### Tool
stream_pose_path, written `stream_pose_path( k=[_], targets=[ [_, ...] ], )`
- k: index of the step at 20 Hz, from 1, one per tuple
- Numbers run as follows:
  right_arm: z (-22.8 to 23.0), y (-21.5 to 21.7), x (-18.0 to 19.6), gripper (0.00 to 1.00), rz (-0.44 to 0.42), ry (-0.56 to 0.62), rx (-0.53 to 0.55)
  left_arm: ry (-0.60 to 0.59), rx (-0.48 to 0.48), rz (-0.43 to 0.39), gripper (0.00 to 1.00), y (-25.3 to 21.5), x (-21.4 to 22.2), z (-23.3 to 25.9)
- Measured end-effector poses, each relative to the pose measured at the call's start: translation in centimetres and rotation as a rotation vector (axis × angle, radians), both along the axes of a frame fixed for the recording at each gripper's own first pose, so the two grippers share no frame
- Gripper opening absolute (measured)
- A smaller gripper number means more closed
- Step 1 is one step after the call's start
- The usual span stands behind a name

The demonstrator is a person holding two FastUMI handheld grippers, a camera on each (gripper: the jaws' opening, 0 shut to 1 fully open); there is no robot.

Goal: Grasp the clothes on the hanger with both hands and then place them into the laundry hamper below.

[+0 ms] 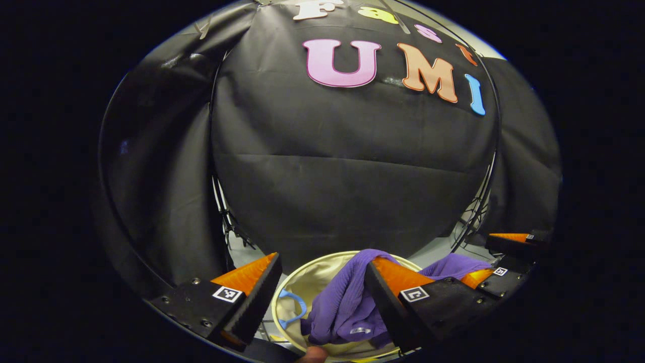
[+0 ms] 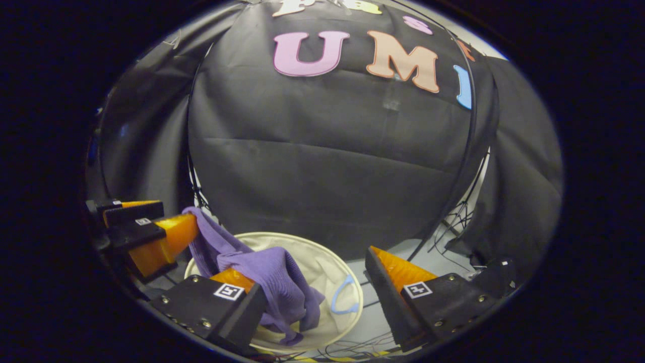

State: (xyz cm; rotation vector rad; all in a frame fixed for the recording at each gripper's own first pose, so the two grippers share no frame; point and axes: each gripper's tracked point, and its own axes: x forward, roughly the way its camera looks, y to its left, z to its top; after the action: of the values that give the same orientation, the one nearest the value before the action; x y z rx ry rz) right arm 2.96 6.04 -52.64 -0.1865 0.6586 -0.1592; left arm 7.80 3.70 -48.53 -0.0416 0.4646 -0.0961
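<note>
Your left gripper point(image 1: 322, 297) stands spread wide above the laundry hamper point(image 1: 289, 282); the purple garment point(image 1: 342, 302) drapes over its right finger and hangs down into the hamper, not pinched; your right gripper point(image 2: 315, 297) is likewise spread, the cloth lying over its left finger; a blue handle point(image 2: 345, 300) shows on the hamper's rim; the garment's lower end seems to rest inside, though folds hide it.

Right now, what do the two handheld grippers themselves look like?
In the left gripper view, the left gripper has two wedge-shaped fingers on black blocks with visible screws. Each block carries a small square black-and-white marker. In the right gripper view, the right gripper has the same build: wedge fingers, black screwed blocks, one square marker each.
</note>
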Motion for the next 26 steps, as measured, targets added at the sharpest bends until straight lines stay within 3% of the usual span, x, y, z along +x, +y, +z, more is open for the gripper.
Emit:
stream_pose_path(
  k=[4, 6, 11, 13, 18, 26],
  targets=[
    [-1.9, 1.5, -3.8, 1.00, 0.017, 0.213, 0.099, -0.002, -0.005, -0.003, 0.98, 0.0, -0.8, 1.0],
    [-0.7, 2.5, -4.4, 0.99, 0.016, 0.206, 0.157, 0.011, 0.015, -0.013, 0.98, -0.1, -1.4, 1.3],
    [6.1, 3.0, -2.9, 1.00, 0.026, 0.073, 0.138, 0.209, -0.077, -0.106, 0.98, -2.1, -5.6, 1.7],
    [7.8, 3.0, -3.2, 1.00, 0.022, 0.043, 0.143, 0.222, -0.071, -0.128, 0.99, -1.8, -6.4, 3.8],
    [12.3, 3.8, -2.5, 1.00, 0.009, -0.048, 0.170, 0.039, -0.062, -0.103, 0.96, 0.1, -5.8, 14.1],
    [19.3, 3.8, -0.1, 0.99, 0.028, -0.168, 0.162, -0.111, -0.053, -0.068, 0.94, 1.0, -4.1, 21.5]
  ],
)
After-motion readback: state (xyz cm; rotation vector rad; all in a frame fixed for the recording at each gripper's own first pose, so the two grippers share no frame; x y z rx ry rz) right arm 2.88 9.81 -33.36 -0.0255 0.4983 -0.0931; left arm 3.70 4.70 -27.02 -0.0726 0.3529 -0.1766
